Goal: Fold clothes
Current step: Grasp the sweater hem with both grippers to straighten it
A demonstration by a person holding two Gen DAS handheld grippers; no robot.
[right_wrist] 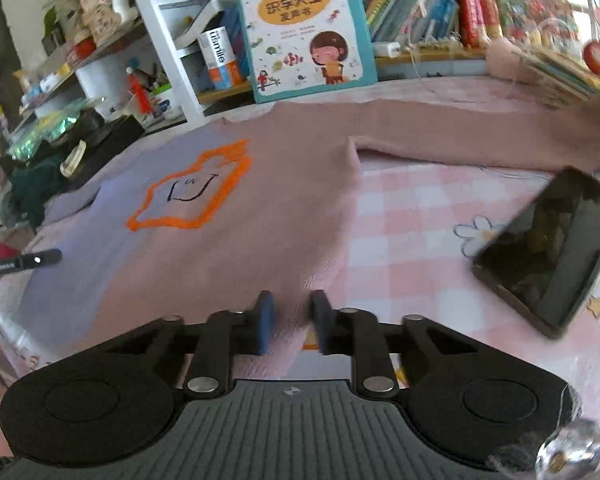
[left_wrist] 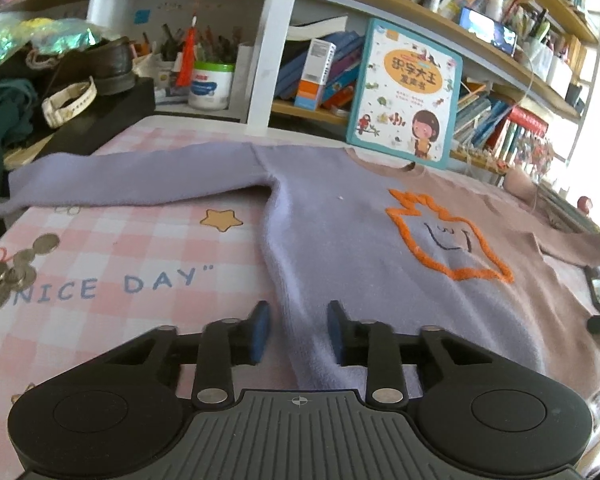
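Sweater: lilac/pink, spread flat face-up on checked bench, sleeves out, prob. laid for folding. Left hand-held gripper & right hand-held gripper at the two hem corners, jaws narrowed w/ fabric between; clamped or not, can't tell.

Both wrist views look low and close across the sweater, sharing its orange outline.
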